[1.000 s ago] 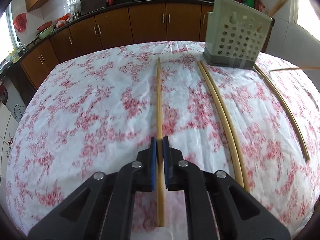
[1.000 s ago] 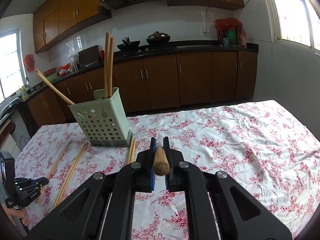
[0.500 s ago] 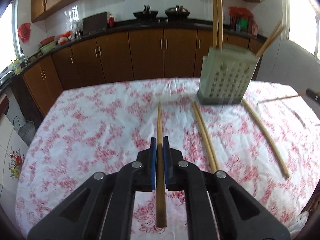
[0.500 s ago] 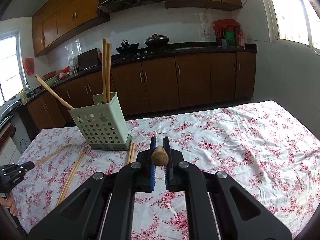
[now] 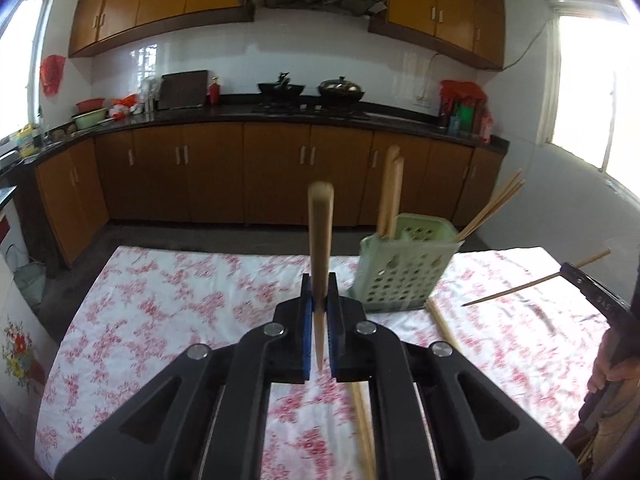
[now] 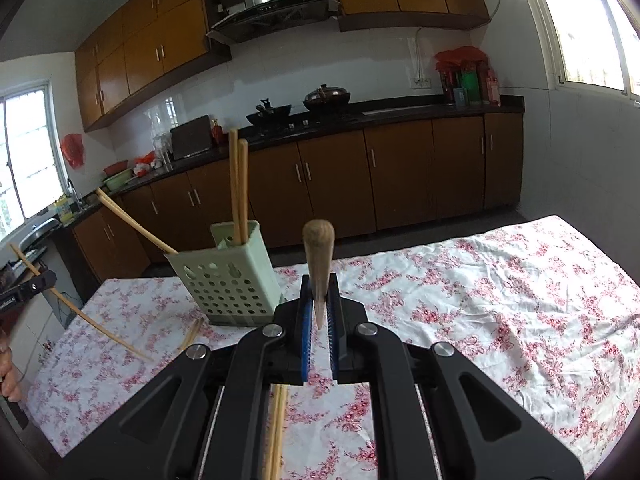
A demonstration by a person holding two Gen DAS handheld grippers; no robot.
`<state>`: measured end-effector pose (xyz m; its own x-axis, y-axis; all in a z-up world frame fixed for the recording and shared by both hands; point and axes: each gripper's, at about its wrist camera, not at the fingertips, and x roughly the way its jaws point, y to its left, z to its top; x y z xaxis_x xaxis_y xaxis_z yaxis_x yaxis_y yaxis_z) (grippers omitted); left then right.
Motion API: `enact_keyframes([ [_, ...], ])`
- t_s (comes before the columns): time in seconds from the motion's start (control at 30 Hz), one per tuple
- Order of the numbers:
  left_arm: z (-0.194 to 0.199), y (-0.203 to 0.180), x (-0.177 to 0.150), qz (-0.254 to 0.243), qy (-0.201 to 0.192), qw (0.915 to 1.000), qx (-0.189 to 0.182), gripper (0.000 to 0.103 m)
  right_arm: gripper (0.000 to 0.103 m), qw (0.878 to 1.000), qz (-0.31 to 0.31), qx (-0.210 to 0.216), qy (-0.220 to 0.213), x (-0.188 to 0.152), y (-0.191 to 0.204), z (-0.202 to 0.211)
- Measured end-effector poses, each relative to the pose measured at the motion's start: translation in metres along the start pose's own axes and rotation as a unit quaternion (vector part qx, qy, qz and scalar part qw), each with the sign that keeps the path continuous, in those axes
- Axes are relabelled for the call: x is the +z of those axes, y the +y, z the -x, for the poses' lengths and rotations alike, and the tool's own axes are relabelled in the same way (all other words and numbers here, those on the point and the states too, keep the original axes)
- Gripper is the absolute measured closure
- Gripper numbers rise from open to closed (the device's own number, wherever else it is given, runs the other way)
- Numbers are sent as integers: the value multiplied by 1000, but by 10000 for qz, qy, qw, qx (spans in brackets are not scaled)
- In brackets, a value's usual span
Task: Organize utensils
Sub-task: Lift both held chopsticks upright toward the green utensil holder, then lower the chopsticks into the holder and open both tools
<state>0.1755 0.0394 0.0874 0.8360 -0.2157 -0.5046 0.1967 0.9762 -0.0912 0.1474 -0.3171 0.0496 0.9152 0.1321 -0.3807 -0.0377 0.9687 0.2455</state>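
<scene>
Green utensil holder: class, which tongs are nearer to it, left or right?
Right, narrowly, I judge. The right tongs hang just right of the green utensil holder, which looks larger in their view; the left tongs sit to its left, slightly farther back.

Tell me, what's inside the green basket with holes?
The green basket holds chopsticks: two upright chopsticks and some leaning chopsticks sticking out over its rim. Their lower ends are hidden by its walls, so I cannot tell what else is inside.

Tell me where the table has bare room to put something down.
Bare cloth lies right of the holder out to the table edge, and left of it in the left claw's view. Loose chopsticks crowd the holder's front.
</scene>
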Motion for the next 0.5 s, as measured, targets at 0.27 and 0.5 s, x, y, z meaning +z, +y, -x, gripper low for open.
enact_keyframes([
  [0.27,34,-42,60,-223,-882,9950,-419,95,95,9953,144,825,-497,65,34,35],
  [0.5,19,-72,107,-32,-1803,9828,-397,95,95,9964,418,677,-296,96,61,2],
])
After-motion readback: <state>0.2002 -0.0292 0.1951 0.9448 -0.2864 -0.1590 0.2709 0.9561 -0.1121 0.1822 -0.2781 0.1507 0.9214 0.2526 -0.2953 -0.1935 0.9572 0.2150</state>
